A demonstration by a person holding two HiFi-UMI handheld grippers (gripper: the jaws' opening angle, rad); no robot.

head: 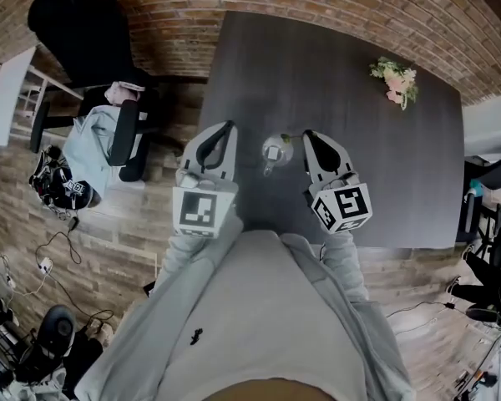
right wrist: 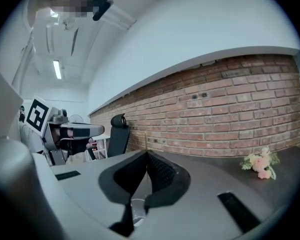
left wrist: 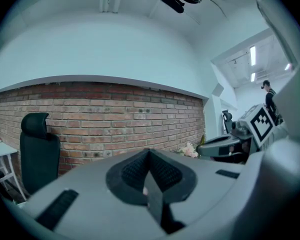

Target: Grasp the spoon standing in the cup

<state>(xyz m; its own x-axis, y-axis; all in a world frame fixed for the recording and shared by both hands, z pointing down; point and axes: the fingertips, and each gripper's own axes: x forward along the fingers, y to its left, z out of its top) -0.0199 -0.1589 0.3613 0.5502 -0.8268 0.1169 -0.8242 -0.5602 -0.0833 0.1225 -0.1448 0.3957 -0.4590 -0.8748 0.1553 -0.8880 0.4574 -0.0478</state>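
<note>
A small glass cup (head: 275,151) stands on the dark table (head: 376,174), between my two grippers. My right gripper (head: 307,134) is just right of the cup and above it, shut on the thin handle of the spoon (right wrist: 146,143). In the right gripper view the handle pokes up past the closed tips (right wrist: 147,155), and the cup (right wrist: 137,211) shows below through the gap. The spoon's bowl is hidden. My left gripper (head: 230,125) hangs left of the cup. Its jaws meet at the tips (left wrist: 149,153) with nothing seen between them.
A small bunch of pale flowers (head: 395,80) lies at the table's far right. A black office chair (head: 92,32) stands left of the table, by the brick wall. Cables and gear lie on the floor at the left (head: 58,186). A person (left wrist: 270,96) stands far off.
</note>
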